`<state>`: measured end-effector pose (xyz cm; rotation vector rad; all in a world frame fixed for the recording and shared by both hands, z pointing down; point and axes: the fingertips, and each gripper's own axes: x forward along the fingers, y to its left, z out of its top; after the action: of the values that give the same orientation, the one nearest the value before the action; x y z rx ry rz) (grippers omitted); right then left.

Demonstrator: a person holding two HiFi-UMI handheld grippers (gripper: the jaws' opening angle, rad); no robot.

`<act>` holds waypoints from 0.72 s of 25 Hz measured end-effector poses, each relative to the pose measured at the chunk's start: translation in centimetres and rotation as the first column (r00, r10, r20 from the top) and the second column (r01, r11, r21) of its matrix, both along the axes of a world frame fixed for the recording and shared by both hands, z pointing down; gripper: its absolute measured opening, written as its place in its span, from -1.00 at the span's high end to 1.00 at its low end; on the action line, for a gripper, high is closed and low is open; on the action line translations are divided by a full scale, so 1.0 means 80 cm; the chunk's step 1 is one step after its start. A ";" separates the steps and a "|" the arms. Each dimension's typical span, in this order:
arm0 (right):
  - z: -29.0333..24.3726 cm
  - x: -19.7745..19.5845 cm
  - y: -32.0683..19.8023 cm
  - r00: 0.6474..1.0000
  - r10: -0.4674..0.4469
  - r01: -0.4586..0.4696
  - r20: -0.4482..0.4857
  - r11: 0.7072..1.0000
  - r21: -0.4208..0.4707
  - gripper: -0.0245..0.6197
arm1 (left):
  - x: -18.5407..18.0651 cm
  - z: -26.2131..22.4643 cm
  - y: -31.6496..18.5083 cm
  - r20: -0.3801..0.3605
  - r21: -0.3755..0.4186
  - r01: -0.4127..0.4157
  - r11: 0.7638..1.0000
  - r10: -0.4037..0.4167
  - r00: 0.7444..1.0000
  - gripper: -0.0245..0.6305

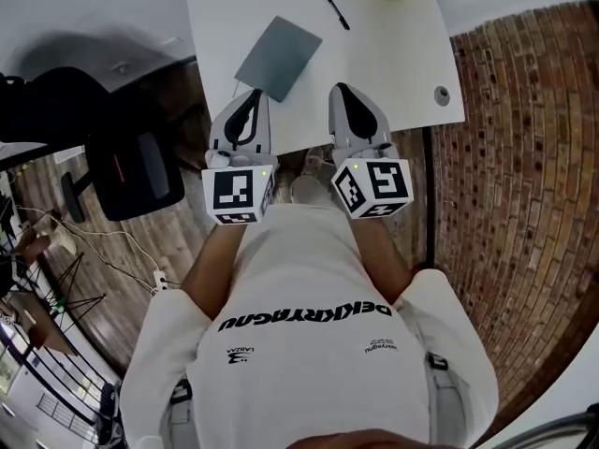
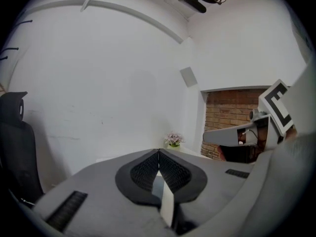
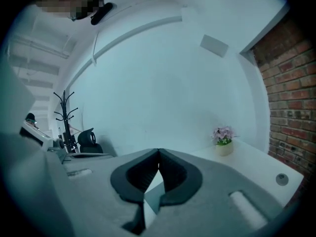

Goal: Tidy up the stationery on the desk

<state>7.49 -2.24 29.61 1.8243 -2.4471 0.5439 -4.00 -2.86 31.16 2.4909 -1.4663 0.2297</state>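
We are holding left hand-held gripper [image 1: 252,94] and right hand-held gripper [image 1: 340,90] clenched, empty; judging: opening wide before straddling far pen [image 1: 335,9].

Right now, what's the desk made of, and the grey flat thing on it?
Desk: probably white laminate or painted board, smooth and even. Grey flat thing: matte, uniform, rounded corners; maybe plastic or card, I can't tell.

The person wears a white T-shirt [image 1: 309,279] with black lettering.
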 end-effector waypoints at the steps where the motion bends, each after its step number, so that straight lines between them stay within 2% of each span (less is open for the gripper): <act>1: 0.010 0.003 -0.008 1.000 -0.008 0.008 0.004 1.000 -0.020 0.94 | 0.004 0.008 -0.008 0.005 -0.020 0.007 1.000 -0.006 1.000 0.93; 10: 0.093 0.009 -0.067 0.999 -0.030 0.033 0.021 0.987 -0.155 0.94 | 0.020 0.089 -0.068 0.067 -0.153 0.024 0.988 -0.014 0.998 0.93; 18: 0.168 0.003 -0.102 0.999 -0.021 0.032 0.046 0.965 -0.261 0.90 | 0.024 0.165 -0.108 0.101 -0.278 0.011 0.960 0.018 0.995 0.93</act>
<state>7.73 -10.42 43.09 1.6894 -2.2890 0.8666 -2.05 -11.48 44.36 2.2843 -1.3604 0.5339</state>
